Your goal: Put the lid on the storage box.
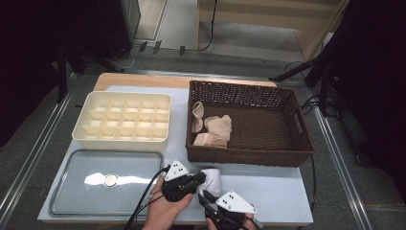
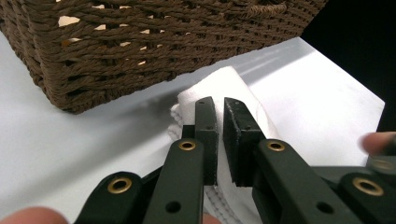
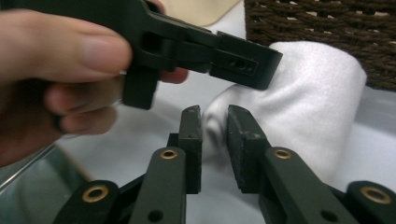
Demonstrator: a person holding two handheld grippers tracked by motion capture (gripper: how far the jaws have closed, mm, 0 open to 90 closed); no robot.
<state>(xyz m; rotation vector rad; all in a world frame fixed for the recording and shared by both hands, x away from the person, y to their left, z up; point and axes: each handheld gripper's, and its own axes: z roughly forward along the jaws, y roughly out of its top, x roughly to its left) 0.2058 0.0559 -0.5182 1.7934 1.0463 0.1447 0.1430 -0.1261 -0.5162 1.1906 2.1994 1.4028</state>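
Your left gripper (image 1: 200,179) lies low over the white cloth-covered table (image 1: 268,187), just in front of the brown wicker basket (image 1: 249,158), with its tips on a rolled white sock (image 1: 212,179). In the left gripper view the jaws stand nearly together with a narrow gap between the pads, pressing onto the top of the white sock (image 2: 219,86); whether a fold of fabric is pinched between them cannot be told. Your right gripper (image 1: 203,196) sits just beside it, nearer to you, and points at the same roll. In the right gripper view its jaws are slightly apart, empty, with their tips just short of the near end of the white sock (image 3: 303,107); your left gripper (image 3: 243,65) crosses above it.

Inside the basket, at its left end, lie three beige socks (image 1: 210,130). A cream compartment tray (image 1: 122,120) stands left of the basket, and a clear lid (image 1: 107,182) lies flat in front of that tray.
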